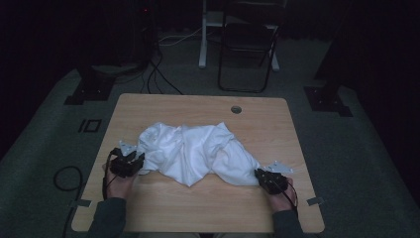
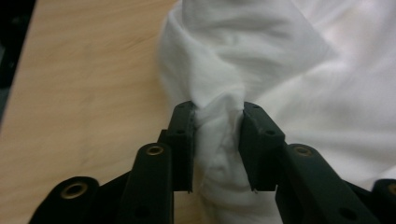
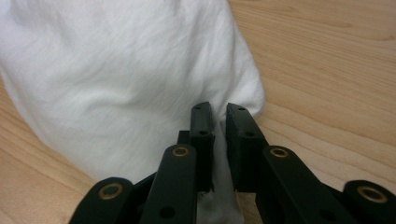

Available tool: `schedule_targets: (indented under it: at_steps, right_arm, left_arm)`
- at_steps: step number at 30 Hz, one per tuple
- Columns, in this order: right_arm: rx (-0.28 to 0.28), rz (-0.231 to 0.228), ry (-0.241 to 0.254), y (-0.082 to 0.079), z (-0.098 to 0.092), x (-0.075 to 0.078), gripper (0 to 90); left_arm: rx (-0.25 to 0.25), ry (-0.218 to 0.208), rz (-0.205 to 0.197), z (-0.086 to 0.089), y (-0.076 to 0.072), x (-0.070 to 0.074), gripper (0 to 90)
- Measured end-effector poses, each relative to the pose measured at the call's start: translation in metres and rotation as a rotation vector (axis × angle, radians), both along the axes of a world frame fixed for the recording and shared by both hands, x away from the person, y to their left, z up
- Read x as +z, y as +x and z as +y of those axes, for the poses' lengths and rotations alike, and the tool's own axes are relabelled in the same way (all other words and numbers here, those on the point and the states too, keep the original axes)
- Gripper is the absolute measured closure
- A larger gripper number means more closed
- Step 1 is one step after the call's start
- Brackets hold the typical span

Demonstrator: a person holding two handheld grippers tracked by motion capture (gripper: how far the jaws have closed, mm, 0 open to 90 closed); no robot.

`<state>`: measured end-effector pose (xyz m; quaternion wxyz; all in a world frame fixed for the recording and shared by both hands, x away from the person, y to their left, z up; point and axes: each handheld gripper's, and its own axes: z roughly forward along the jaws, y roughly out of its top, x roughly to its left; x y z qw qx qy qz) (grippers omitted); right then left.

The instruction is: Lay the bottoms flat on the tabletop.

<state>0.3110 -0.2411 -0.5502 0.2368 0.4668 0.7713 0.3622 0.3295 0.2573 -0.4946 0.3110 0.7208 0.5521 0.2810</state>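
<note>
A crumpled white cloth [image 1: 195, 151] lies across the middle of the wooden table [image 1: 198, 106]. My left gripper [image 1: 128, 163] sits at the cloth's left end; in the left gripper view its jaws pinch a bunched fold of the white cloth [image 2: 247, 60] at my left gripper [image 2: 218, 115]. My right gripper [image 1: 265, 178] is at the cloth's right end. In the right gripper view its jaws stand almost together on a thin edge of the white cloth [image 3: 121, 74] at my right gripper [image 3: 218, 114]. A hand holds each gripper from the near edge.
A round cable hole [image 1: 236, 109] is in the table's far side. Beyond the table stand a dark folding chair [image 1: 247, 44] and a white post [image 1: 203, 34]. Cables [image 1: 158, 74] lie on the grey floor. Bare wood runs along the near edge.
</note>
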Motion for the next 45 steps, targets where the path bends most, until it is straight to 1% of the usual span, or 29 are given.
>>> schedule_targets:
  at_steps: [3, 5, 10, 12, 14, 15, 16, 17, 18, 19, 20, 23, 24, 26, 27, 28, 29, 30, 31, 32, 34, 35, 37, 38, 39, 40, 41, 44, 45]
  right_arm:
    - [-0.007, -0.003, -0.013, 0.001, 0.0, 0.0, 83.8]
    - [-0.021, -0.005, -0.031, 0.002, 0.0, 0.001, 84.8]
    - [-0.044, -0.011, -0.064, 0.004, 0.0, 0.002, 85.7]
    - [-0.056, -0.012, -0.081, 0.005, -0.002, 0.002, 86.1]
    - [-0.081, -0.01, -0.092, 0.007, -0.006, 0.003, 86.5]
    - [-0.1, -0.009, -0.095, 0.008, -0.01, 0.003, 86.6]
    - [-0.1, -0.009, -0.095, 0.008, -0.01, 0.003, 86.6]
    - [-0.131, -0.008, -0.099, 0.009, -0.016, 0.003, 86.7]
    - [-0.131, -0.008, -0.099, 0.009, -0.016, 0.003, 86.7]
    - [-0.166, -0.005, -0.1, 0.01, -0.023, 0.003, 86.7]
    - [-0.179, -0.003, -0.098, 0.01, -0.026, 0.003, 86.7]
    - [-0.221, 0.007, -0.094, 0.01, -0.036, 0.003, 86.7]
    - [-0.221, 0.007, -0.094, 0.01, -0.036, 0.003, 86.7]
    - [-0.261, 0.018, -0.093, 0.01, -0.044, 0.004, 86.6]
    - [-0.261, 0.018, -0.093, 0.01, -0.044, 0.004, 86.6]
    - [-0.281, 0.028, -0.092, 0.009, -0.046, 0.005, 86.0]
    - [-0.281, 0.028, -0.092, 0.009, -0.046, 0.005, 86.0]
    - [-0.278, 0.028, -0.08, 0.009, -0.046, 0.007, 83.3]
    - [-0.261, 0.017, -0.049, 0.006, -0.044, 0.013, 77.6]
    - [-0.261, 0.017, -0.049, 0.006, -0.044, 0.013, 77.6]
    - [-0.23, -0.018, -0.021, 0.003, -0.04, 0.022, 71.5]
    - [-0.201, -0.044, 0.0, 0.001, -0.034, 0.031, 66.7]
    - [-0.159, -0.063, 0.024, 0.0, -0.025, 0.039, 62.1]
    - [-0.159, -0.063, 0.024, 0.0, -0.025, 0.039, 62.1]
    - [-0.137, -0.076, 0.025, -0.001, -0.019, 0.043, 62.1]
    - [-0.137, -0.076, 0.025, -0.001, -0.019, 0.043, 60.1]
    - [-0.093, -0.102, 0.023, 0.0, -0.004, 0.052, 57.9]
    - [-0.041, -0.13, 0.027, 0.006, 0.016, 0.065, 55.4]
    - [-0.041, -0.13, 0.027, 0.006, 0.016, 0.065, 55.4]
  left_arm:
    - [0.055, -0.053, -0.005, 0.022, -0.005, 0.002, 64.5]
    - [0.083, -0.081, -0.022, 0.034, -0.008, 0.006, 63.3]
    - [0.115, -0.125, -0.069, 0.049, -0.015, 0.019, 60.3]
    - [0.114, -0.145, -0.09, 0.05, -0.017, 0.024, 59.4]
    - [0.109, -0.145, -0.103, 0.049, -0.017, 0.027, 58.5]
    - [0.109, -0.145, -0.103, 0.049, -0.017, 0.027, 58.1]
    - [0.107, -0.151, -0.105, 0.047, -0.017, 0.027, 58.1]
    - [0.101, -0.147, -0.105, 0.046, -0.016, 0.028, 56.8]
    - [0.099, -0.148, -0.106, 0.044, -0.016, 0.028, 56.8]
    - [0.094, -0.15, -0.106, 0.042, -0.015, 0.029, 55.4]
    - [0.091, -0.162, -0.113, 0.04, -0.014, 0.03, 55.0]
    - [0.09, -0.17, -0.119, 0.038, -0.013, 0.032, 53.9]
    - [0.088, -0.177, -0.122, 0.037, -0.013, 0.033, 53.9]
    - [0.064, -0.178, -0.116, 0.031, -0.01, 0.035, 52.5]
    - [0.064, -0.178, -0.116, 0.031, -0.01, 0.035, 51.9]
    - [0.052, -0.178, -0.114, 0.028, -0.009, 0.036, 51.4]
    - [0.042, -0.175, -0.109, 0.025, -0.008, 0.036, 51.4]
    - [0.033, -0.173, -0.105, 0.021, -0.006, 0.035, 50.7]
    - [0.022, -0.171, -0.099, 0.017, -0.004, 0.034, 49.7]
    - [0.008, -0.167, -0.093, 0.012, -0.002, 0.034, 49.7]
    - [-0.019, -0.161, -0.084, 0.002, 0.001, 0.032, 48.6]
    - [-0.032, -0.157, -0.082, -0.003, 0.003, 0.032, 47.5]
    - [-0.073, -0.146, -0.073, -0.02, 0.008, 0.032, 46.4]
    - [-0.073, -0.146, -0.073, -0.02, 0.008, 0.032, 45.4]
    - [-0.073, -0.146, -0.073, -0.02, 0.008, 0.032, 45.4]
    - [-0.104, -0.141, -0.065, -0.033, 0.012, 0.032, 45.4]
    - [-0.117, -0.135, -0.061, -0.039, 0.014, 0.032, 43.9]
    - [-0.151, -0.119, -0.055, -0.056, 0.021, 0.031, 41.3]
    - [-0.151, -0.119, -0.055, -0.056, 0.021, 0.031, 40.3]
